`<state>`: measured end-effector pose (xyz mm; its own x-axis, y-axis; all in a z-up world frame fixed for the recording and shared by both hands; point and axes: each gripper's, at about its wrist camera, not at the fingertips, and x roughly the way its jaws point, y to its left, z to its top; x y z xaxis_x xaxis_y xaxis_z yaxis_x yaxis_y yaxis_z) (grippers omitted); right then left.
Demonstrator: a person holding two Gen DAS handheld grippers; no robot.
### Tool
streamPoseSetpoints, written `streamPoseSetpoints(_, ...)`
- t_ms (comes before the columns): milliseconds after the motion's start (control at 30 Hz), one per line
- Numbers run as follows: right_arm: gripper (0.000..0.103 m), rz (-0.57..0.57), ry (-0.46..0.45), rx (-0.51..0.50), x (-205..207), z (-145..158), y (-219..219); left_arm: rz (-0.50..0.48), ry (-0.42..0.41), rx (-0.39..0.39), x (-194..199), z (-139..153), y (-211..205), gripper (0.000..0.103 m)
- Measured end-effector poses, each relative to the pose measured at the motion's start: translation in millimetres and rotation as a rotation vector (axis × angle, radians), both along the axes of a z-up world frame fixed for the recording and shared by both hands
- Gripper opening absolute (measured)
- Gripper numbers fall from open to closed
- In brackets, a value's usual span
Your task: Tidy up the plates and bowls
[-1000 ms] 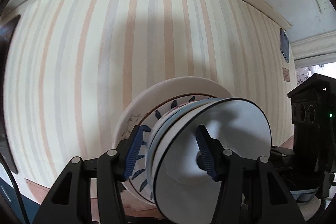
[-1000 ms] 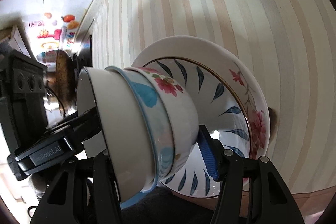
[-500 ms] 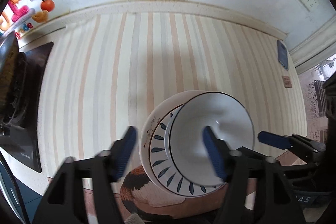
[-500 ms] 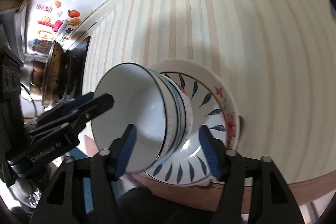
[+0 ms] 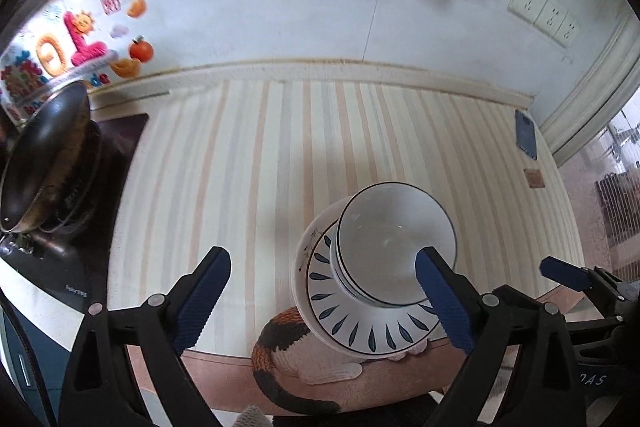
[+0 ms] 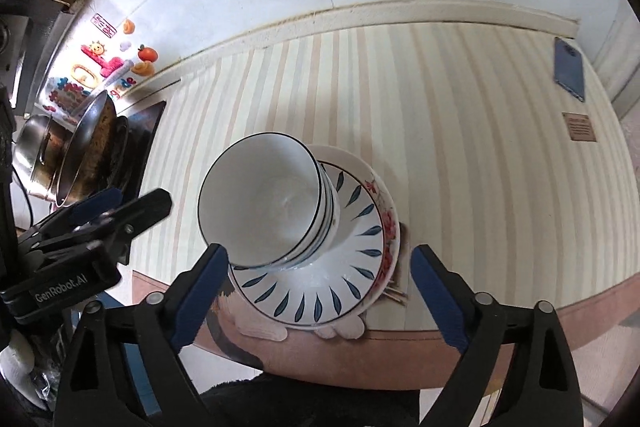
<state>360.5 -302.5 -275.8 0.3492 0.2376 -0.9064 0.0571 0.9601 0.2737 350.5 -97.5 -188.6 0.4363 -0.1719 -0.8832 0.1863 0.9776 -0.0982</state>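
A stack of nested white bowls [image 5: 394, 247] [image 6: 266, 203] stands on a blue-leaf plate [image 5: 360, 331] [image 6: 320, 295], which lies on a flowered plate [image 6: 390, 223], near the front edge of the striped counter [image 5: 248, 163]. My left gripper [image 5: 322, 299] is open and empty, raised above and in front of the stack. My right gripper [image 6: 320, 291] is open and empty, also raised over the stack. The right gripper shows at the right of the left wrist view [image 5: 568, 277]; the left gripper shows at the left of the right wrist view [image 6: 100, 215].
A cat-pattern mat [image 5: 288, 347] lies under the plates at the counter edge. A wok [image 5: 44, 155] sits on the stove at left. A phone [image 6: 569, 67] and a small brown card [image 6: 580, 127] lie at the far right. Wall sockets [image 5: 544, 13] are at the back.
Both grippers opened, let go of the bowl stack and pulled up and back. The stack now stands free on the plates, seen from above.
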Motion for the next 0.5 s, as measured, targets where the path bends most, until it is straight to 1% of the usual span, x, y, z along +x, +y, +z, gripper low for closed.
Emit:
streamPoseSetpoints(33, 0.097, -0.004, -0.009, -0.012, -5, 4, 1, 0.009, -0.017, 0.002, -5, 5, 2, 0.095)
streamPoseSetpoints(100, 0.099, -0.008, -0.04, -0.042, -16, 15, 2, 0.014, -0.037, 0.009, -14, 13, 4, 0.102)
streamPoseSetpoints(133, 0.099, -0.015, -0.053, -0.051, -22, 20, 3, 0.02, -0.05, 0.011, -20, 18, 4, 0.103)
streamPoseSetpoints(267, 0.099, -0.034, -0.126, -0.103, -45, 45, 3, 0.033, -0.114, -0.031, -46, 40, 10, 0.103)
streamPoseSetpoints(367, 0.1, -0.04, -0.173, -0.103, -64, 64, 1, 0.044, -0.159, -0.047, -66, 57, 13, 0.103)
streamPoseSetpoints(500, 0.1, -0.044, -0.229, -0.136, -90, 85, 1, 0.057, -0.209, -0.03, -96, 78, 11, 0.103)
